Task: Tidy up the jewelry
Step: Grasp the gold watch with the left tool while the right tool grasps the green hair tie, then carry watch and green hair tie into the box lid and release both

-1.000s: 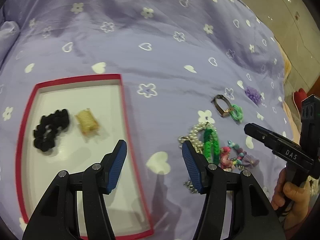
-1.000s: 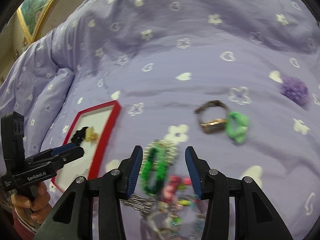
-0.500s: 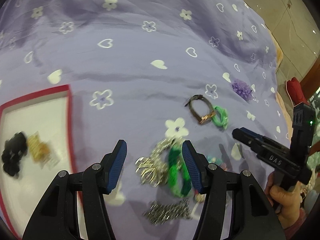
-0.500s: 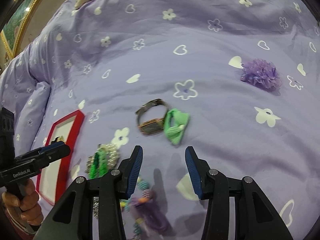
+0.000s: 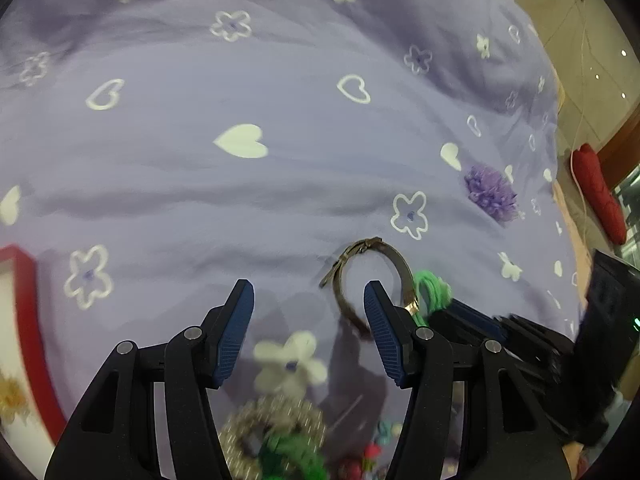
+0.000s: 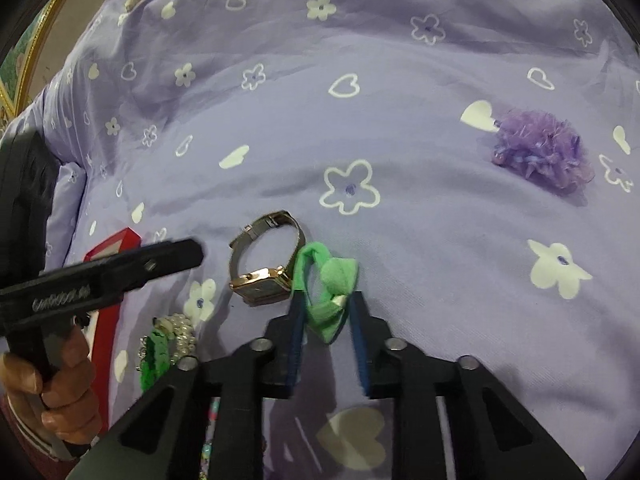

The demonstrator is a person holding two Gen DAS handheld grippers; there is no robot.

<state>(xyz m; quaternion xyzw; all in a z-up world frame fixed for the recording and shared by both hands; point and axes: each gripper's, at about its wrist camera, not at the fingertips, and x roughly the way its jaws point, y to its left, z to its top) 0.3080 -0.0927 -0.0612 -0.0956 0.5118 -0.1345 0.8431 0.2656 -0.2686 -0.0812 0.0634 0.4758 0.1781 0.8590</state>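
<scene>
Green hair tie [image 6: 326, 298] sits between the half-open right gripper [image 6: 325, 346]; left gripper [image 5: 308, 330] gapes wide, empty

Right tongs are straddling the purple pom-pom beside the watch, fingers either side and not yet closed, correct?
Not quite: the right tongs straddle the green hair tie, not the purple pom-pom, which lies apart, far to the right. The right wrist view shows it. The tie does sit beside the watch, and the fingers are either side, not yet closed.
</scene>
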